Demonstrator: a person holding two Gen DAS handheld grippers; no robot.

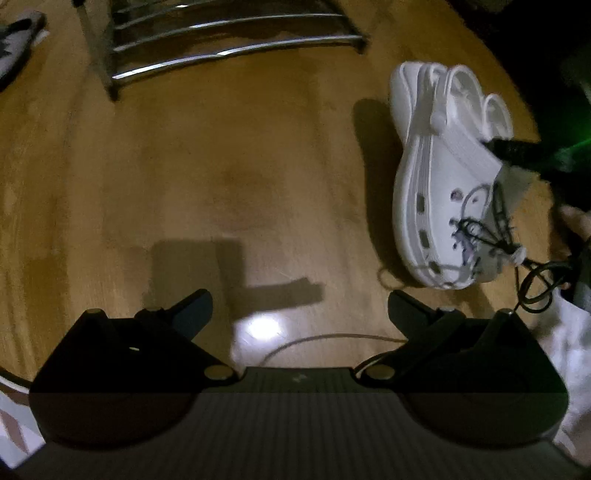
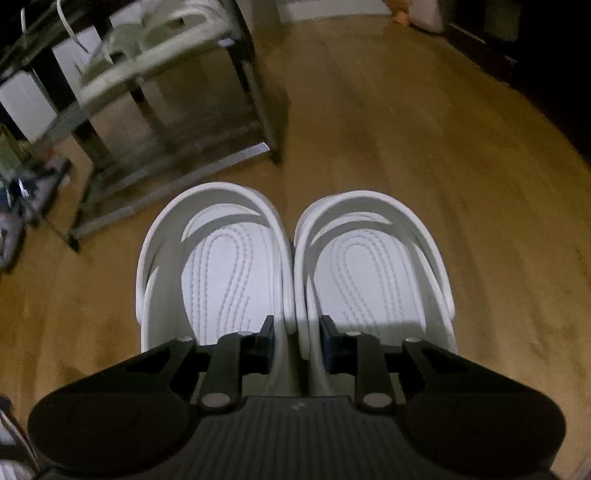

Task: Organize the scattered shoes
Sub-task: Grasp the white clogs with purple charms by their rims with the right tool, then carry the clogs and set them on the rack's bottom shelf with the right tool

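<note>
In the right wrist view my right gripper [image 2: 297,338] is shut on a pair of white clogs [image 2: 225,273], pinching the two inner walls together, and holds them above the wooden floor [image 2: 424,129]. The right clog [image 2: 373,269] sits beside the left one, heels pointing away. In the left wrist view the same pair [image 1: 447,173] hangs at the right, gripped by the other gripper's dark finger [image 1: 517,151]. My left gripper [image 1: 299,314] is open and empty over the bare floor.
A metal shoe rack [image 2: 177,122] stands ahead on the left with a white shoe [image 2: 155,33] on its upper shelf; its chrome bars [image 1: 221,48] show at the top of the left wrist view. Grey shoes [image 2: 22,206] lie left of the rack.
</note>
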